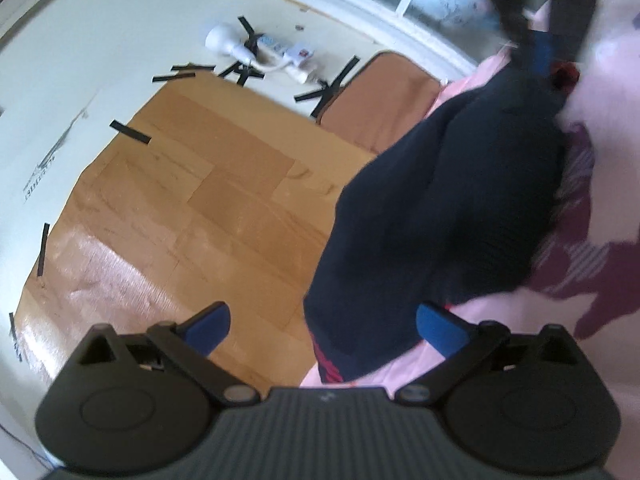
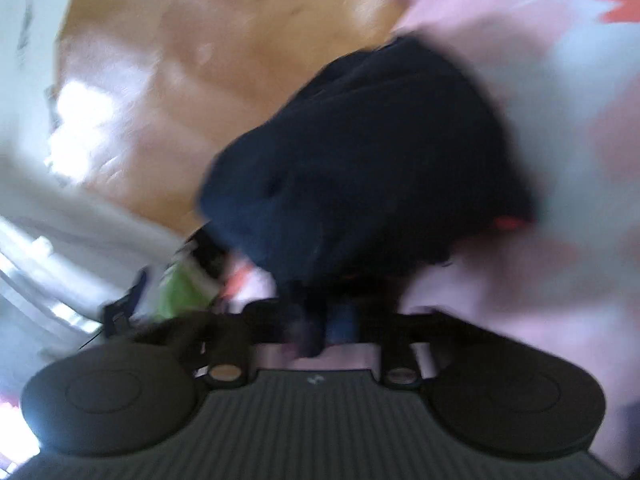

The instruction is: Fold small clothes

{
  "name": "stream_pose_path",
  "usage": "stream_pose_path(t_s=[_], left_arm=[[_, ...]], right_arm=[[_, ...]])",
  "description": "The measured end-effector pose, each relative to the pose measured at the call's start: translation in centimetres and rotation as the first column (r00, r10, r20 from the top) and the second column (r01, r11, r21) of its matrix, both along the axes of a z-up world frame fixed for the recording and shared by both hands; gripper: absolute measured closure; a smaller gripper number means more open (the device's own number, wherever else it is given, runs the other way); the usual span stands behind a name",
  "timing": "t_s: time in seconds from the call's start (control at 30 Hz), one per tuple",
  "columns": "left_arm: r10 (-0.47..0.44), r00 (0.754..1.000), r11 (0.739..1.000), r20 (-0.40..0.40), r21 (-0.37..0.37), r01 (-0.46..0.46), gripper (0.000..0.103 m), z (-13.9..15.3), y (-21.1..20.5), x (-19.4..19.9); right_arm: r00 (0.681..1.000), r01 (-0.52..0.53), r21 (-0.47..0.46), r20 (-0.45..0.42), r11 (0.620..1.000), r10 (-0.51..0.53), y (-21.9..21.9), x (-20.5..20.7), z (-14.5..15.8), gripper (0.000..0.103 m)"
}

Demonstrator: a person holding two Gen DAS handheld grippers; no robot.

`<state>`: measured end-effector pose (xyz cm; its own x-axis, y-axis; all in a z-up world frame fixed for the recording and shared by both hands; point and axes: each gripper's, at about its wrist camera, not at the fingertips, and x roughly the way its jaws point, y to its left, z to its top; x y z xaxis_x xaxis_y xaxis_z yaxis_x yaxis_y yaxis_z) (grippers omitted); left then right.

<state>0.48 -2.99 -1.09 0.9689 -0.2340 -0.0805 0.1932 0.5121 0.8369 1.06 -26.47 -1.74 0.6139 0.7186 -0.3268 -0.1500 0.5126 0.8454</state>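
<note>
My left claw (image 1: 323, 322) hangs w/ jaws spread wide, nothing between them. Its blue pads (image 1: 438, 330) sit either side of the near end of the navy garment (image 1: 436, 216), not touching it as far as I can tell. The garment lies bunched, partly on the brown board (image 1: 192, 200), partly on pink cloth (image 1: 500, 316) at the right. A red-striped hem (image 1: 330, 368) shows at its near edge.

My right claw (image 2: 320, 330) has jaws drawn together, pinched on the navy garment (image 2: 360, 160); dark fabric runs straight down into the fingers. That view is heavily blurred, so exact contact is hard to read. From the left view the right claw (image 1: 536, 12) shows top right, above the far end of the garment, also blurred.

Around it: maroon-patterned cloth (image 1: 580, 264) just right of the garment, touching or under its edge. A brown cushion (image 1: 380, 96) lies beyond, its near part hidden by the garment. Black tape strips (image 1: 130, 132) hold the board's edges to the white bench (image 1: 60, 80). At the far side, a white bulb (image 1: 222, 40) and power strip (image 1: 280, 50), taped down, well apart from the clothes. Something green (image 2: 180, 284) sits left of my right claw; can't tell what it is.
</note>
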Motion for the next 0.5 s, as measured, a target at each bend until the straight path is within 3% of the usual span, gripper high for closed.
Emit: stream_pose_path(t_s=[0.23,0.37,0.5], left_arm=[[-0.085,0.996,0.996,0.014,-0.019,0.086,0.000,-0.2,-2.4,-0.8],[-0.100,0.995,0.994,0.009,-0.033,0.100,0.000,-0.5,-4.9,-0.1],[-0.048,0.998,0.999,0.043,-0.017,0.048,0.002,-0.8,-7.1,2.1]], right_arm=[[0.986,0.001,0.167,0.166,0.986,-0.029,0.0,1.6,7.1,0.091],[0.980,0.002,0.171,0.198,0.985,-0.036,0.8,3.4,9.1,0.091],[0.975,-0.012,0.167,0.220,0.986,-0.025,1.1,4.1,10.4,0.091]])
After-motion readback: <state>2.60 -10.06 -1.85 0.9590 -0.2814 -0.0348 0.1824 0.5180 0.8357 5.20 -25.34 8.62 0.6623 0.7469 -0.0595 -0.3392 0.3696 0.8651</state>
